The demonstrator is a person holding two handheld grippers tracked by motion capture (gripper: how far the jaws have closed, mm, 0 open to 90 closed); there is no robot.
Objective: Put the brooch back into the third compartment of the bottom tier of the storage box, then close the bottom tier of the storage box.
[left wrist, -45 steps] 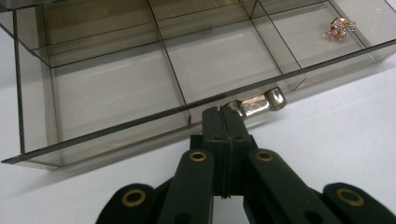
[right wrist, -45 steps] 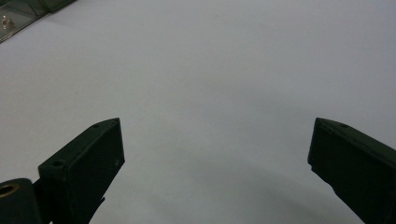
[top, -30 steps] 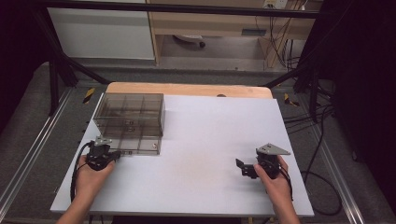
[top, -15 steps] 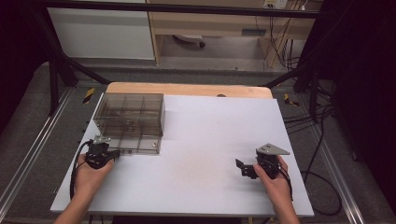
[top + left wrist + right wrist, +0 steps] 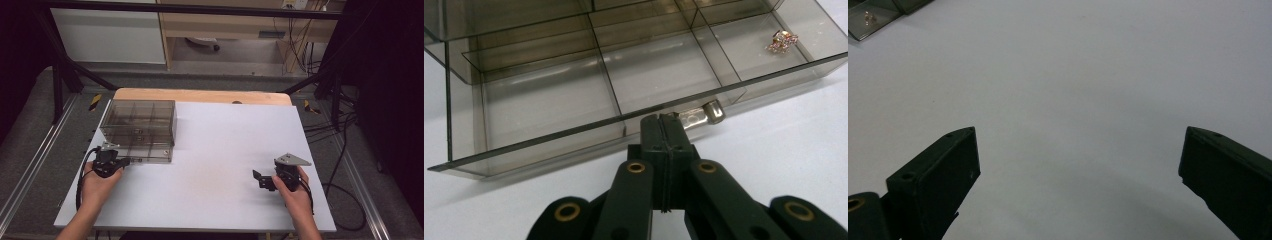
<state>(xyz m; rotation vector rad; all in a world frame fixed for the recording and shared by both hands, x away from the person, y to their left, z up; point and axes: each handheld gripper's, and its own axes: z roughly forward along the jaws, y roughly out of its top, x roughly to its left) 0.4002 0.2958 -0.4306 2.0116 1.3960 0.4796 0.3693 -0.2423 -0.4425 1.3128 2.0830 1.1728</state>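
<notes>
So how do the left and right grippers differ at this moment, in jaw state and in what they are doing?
The left gripper has its black jaws shut on the small metal handle of the smoky transparent plastic drawer, while the right gripper stands wide open, nothing between its jaws. The left sits against the clear drawer box at the table's left; the right rests over the bare white tabletop, apart from it. Both are black, two-jawed and hand-held.

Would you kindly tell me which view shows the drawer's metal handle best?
The left gripper view: the metal handle sits close up, clamped by the left gripper. In the high view it is a thin sliver; the right gripper view doesn't help.
</notes>
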